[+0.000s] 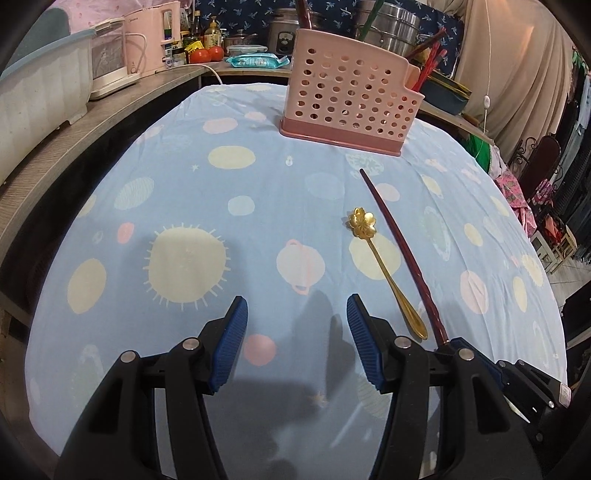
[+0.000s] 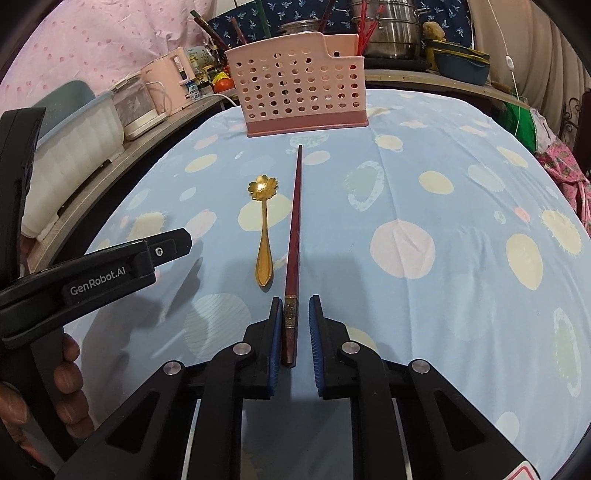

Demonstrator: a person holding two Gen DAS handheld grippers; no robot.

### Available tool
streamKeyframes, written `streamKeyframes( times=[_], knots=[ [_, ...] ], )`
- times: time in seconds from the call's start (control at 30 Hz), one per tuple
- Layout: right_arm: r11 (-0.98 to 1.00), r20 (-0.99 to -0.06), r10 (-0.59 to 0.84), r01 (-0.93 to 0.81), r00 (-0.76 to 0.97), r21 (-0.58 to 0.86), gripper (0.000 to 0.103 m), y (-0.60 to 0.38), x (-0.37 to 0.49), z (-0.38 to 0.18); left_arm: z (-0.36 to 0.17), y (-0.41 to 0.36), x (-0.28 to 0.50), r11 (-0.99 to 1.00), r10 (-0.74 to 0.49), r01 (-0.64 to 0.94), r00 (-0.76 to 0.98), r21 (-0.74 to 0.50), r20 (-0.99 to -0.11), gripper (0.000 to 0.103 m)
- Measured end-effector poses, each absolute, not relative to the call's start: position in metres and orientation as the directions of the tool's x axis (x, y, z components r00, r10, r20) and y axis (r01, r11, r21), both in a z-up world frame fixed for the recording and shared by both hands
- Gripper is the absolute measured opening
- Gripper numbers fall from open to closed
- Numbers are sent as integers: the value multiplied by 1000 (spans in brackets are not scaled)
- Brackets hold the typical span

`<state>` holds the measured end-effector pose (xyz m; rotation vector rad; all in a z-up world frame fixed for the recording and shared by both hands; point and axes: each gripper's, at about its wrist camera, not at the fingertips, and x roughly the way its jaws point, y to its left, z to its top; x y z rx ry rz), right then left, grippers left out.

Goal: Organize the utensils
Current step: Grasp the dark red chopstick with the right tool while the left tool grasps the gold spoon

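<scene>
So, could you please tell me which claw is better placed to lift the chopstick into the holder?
The right claw: the chopstick already lies between its pads. The left claw is open over bare cloth beside the gold spoon, with nothing between its pads.

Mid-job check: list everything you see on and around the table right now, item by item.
chopstick: one, dark red, on the cloth, thick end between the right gripper's pads
spoon: one, gold, flower bowl, left of the chopstick
utensil holder: one, pink, perforated, far end, chopsticks inside
tablecloth: one, light blue, planets
kettle: one, pink, side shelf
steel pots: stacked, behind the holder
left gripper: open, empty
right gripper: nearly closed around the chopstick
</scene>
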<state>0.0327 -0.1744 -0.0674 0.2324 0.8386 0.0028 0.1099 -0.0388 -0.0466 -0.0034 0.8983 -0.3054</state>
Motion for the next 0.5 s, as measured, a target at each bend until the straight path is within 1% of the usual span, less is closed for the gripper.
streamKeyframes(
  times=[0.03,0.4,0.47,0.5],
  knots=[
    [975,-737,93,90,670,205,7,-175,33,-67,-47,-39,110,957,-263,260,582,-130,-770,53],
    [965,-731,72,137,679,223,7,-193,30,-66,-50,-49,109,950,-277,279,559,-137,-782,53],
    [962,-729,64,153,682,227,7,-199,28,-66,-50,-53,108,947,-287,287,551,-145,-783,57],
    [960,-728,61,158,682,229,7,-202,28,-66,-50,-56,108,946,-291,289,548,-148,-784,62]
  ],
)
